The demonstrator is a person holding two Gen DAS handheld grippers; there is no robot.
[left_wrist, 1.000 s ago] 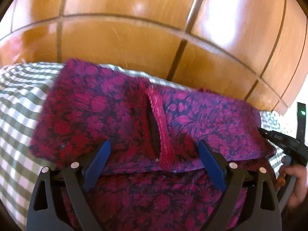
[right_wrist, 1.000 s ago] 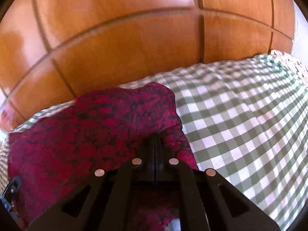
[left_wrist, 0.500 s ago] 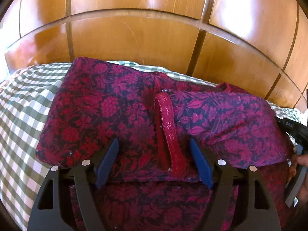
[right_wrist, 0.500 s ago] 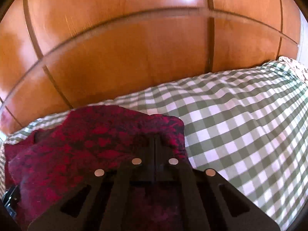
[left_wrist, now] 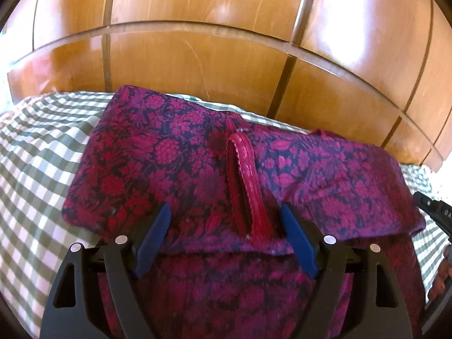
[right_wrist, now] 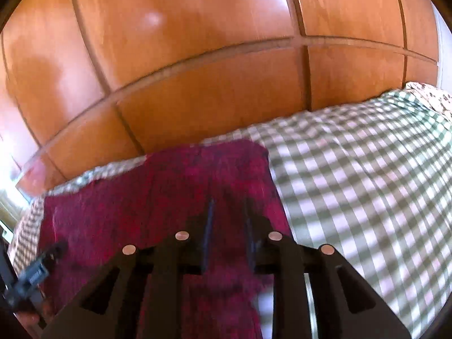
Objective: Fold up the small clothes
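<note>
A small garment [left_wrist: 169, 155] of magenta floral cloth lies folded on the checked bed sheet [left_wrist: 36, 155]. A red lace-edged strap [left_wrist: 245, 183] rests on top of its folded flap. My left gripper [left_wrist: 225, 207] hovers over the near edge of the flap. Its blue pads stand wide on either side of the strap, opening and gripping nothing. In the right wrist view the garment [right_wrist: 169, 186] lies flat at the left. My right gripper [right_wrist: 228, 206] is over its right end, its jaws opening with a narrow gap and cloth only beneath them.
Glossy wooden panels [left_wrist: 226, 56] rise just behind the bed's far edge. Bare checked sheet [right_wrist: 353, 183] stretches to the right of the garment. The right gripper's body [left_wrist: 432, 212] and a hand [left_wrist: 440, 279] show at the left view's right edge.
The right gripper was shut on the garment's bunched right end. Now its jaws have parted, it has drawn back, and the cloth lies flat. The left gripper has barely moved.
</note>
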